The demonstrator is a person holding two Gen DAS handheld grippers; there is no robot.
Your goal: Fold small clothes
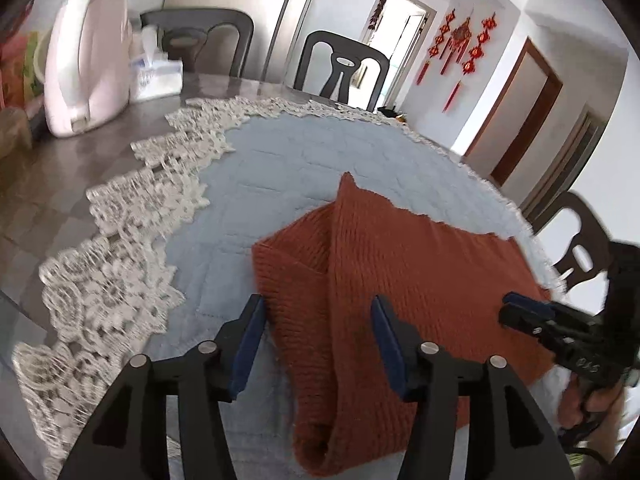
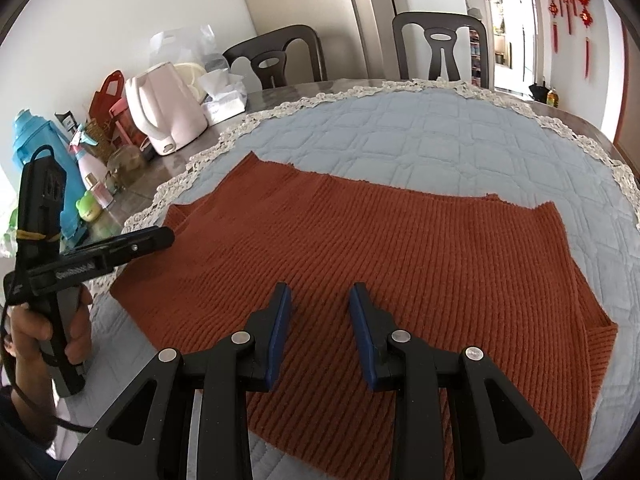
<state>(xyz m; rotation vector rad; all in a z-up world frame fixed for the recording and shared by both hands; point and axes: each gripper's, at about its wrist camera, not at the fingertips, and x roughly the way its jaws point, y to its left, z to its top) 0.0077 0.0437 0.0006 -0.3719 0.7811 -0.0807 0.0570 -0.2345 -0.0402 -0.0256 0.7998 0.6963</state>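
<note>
Both tongs hovered spread over the rust knit garment [image 2: 400, 248], pinching nothing: the right tongs [image 2: 319, 300] above its ribbed middle, the left tongs [image 1: 316, 312] at its folded-over edge. It lay on a blue quilted mat [image 2: 420, 136] on the desk [image 1: 60, 184], beside a pink kettle [image 2: 164, 112].

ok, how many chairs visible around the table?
3. One chair at the far left, behind the pink kettle; a second chair at the far middle; a third chair on the table's right side, seen only in the left wrist view. More may be hidden.
</note>
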